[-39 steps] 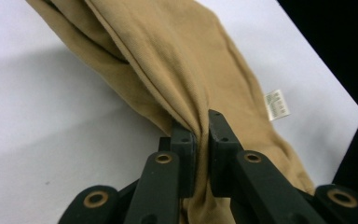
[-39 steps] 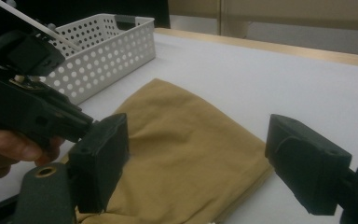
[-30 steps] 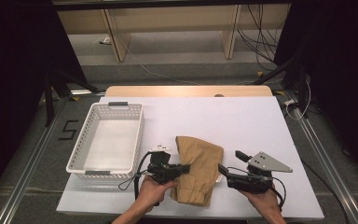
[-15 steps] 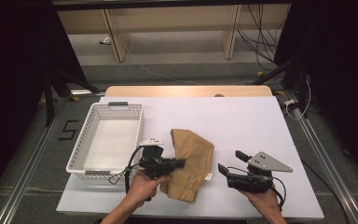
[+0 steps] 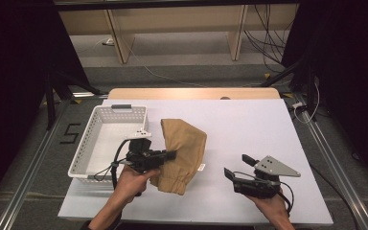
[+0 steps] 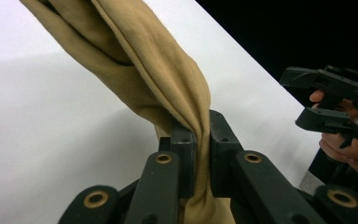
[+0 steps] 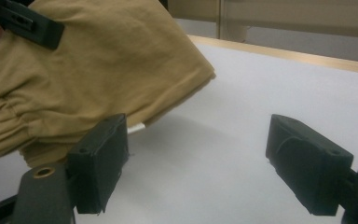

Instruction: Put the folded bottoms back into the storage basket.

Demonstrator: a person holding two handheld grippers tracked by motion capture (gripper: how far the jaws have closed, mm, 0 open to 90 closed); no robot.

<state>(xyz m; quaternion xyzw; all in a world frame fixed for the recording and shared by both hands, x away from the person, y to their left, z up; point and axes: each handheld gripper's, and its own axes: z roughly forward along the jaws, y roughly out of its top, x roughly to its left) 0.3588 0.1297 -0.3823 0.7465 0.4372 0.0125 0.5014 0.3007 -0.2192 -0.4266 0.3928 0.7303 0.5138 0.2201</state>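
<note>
A folded tan cloth garment [image 5: 184, 148] hangs lifted over the white table [image 5: 249, 124], beside the basket. My left gripper [image 5: 168, 155] is shut on its left edge; in the left gripper view the tan fabric [image 6: 168, 79] is pinched between the two jaws of the left gripper [image 6: 199, 140]. My right gripper [image 5: 235, 167] rests low at the table's front right, open and holding nothing. In the right gripper view the garment [image 7: 88, 70] is ahead and to the left of the right gripper [image 7: 198, 154], whose jaws stand wide apart, and a small white tag [image 7: 136, 128] hangs from the hem.
A white perforated basket [image 5: 92, 153] stands at the table's left, right beside the left hand. A wooden strip [image 5: 191, 93] runs along the table's far edge. Cables lie on the floor beyond it. In the left gripper view the other gripper [image 6: 335, 100] is off to the right.
The left gripper has carried the garment leftward toward the basket and lifted it, so it now hangs bunched. The right gripper has stayed in place, open.
</note>
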